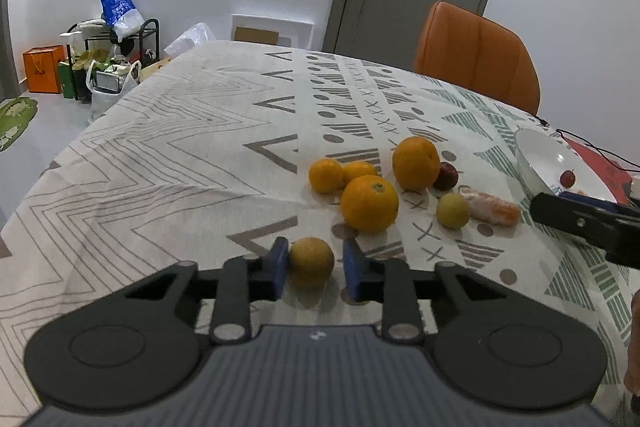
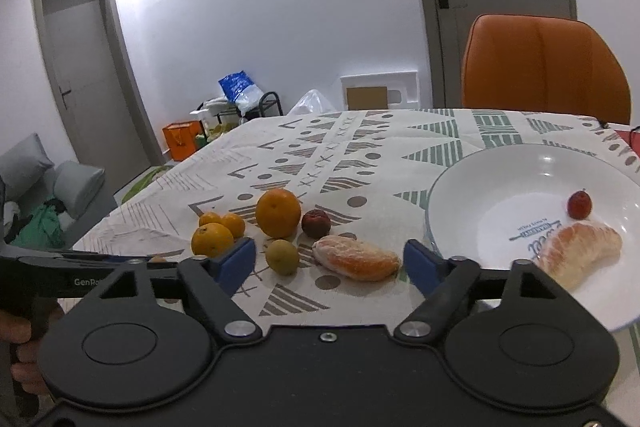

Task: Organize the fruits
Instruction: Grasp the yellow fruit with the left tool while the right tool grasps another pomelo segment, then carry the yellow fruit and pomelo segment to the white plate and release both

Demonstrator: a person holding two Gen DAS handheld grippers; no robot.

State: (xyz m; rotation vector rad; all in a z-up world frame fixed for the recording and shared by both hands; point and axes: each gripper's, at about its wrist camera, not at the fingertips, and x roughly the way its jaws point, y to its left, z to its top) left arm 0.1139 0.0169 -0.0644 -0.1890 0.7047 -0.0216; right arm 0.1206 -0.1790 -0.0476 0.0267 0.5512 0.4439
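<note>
My left gripper (image 1: 314,265) is shut on a small yellow-brown fruit (image 1: 311,259) resting on the patterned tablecloth (image 1: 180,155). Beyond it lie two big oranges (image 1: 370,203), two small ones (image 1: 326,175), a dark red fruit (image 1: 446,175), a yellow-green fruit (image 1: 453,211) and a peeled citrus piece (image 1: 490,209). My right gripper (image 2: 330,263) stands open low over the cloth, with the peeled piece (image 2: 356,259) and the yellow-green fruit (image 2: 282,257) just ahead between its fingers. The white bowl (image 2: 440,195) to its right holds a small red fruit (image 2: 579,205) and another peeled piece (image 2: 576,251).
An orange chair (image 2: 540,67) stands at the table's far side. A red item with a black cable (image 1: 592,163) lies behind the bowl. The left gripper's handle and a hand (image 2: 24,327) sit at the left of the right wrist view. The cloth's left edge drops to the floor.
</note>
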